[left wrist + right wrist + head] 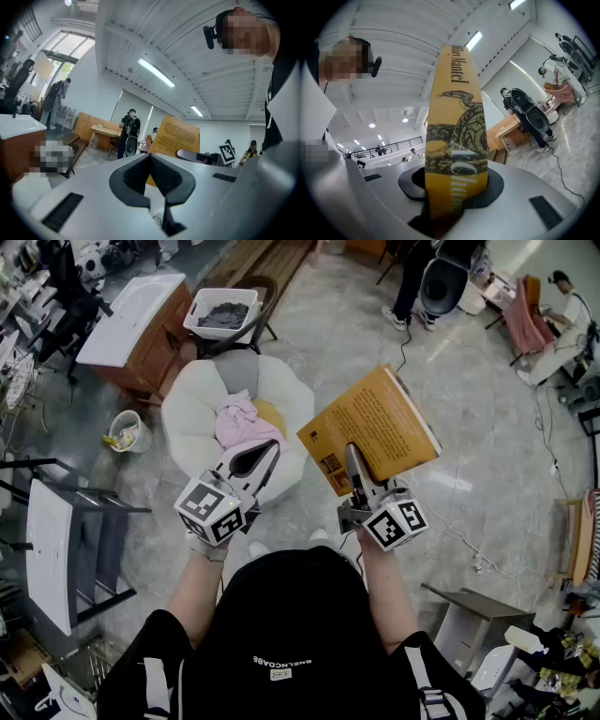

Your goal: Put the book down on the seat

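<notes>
The right hand-held gripper [457,190] pinches the orange book [457,117], spine facing its camera. That view alone reads "Hilary Mantel" above a coiled snake. The head view shows only cover print too small to read, with the book in the air right of the white seat [192,418]. The left hand-held gripper [151,161] is pressed together, empty.

Seat [187,427] is pretty crowded tbh: pink cloth [239,423] heaped mid-seat, grey cushion [236,371] at the back, left gripper [267,451] hanging over the front edge. Only the left and right sides show bare white. The floor [450,362] to the seat's right, under the book [375,423], is open.
</notes>
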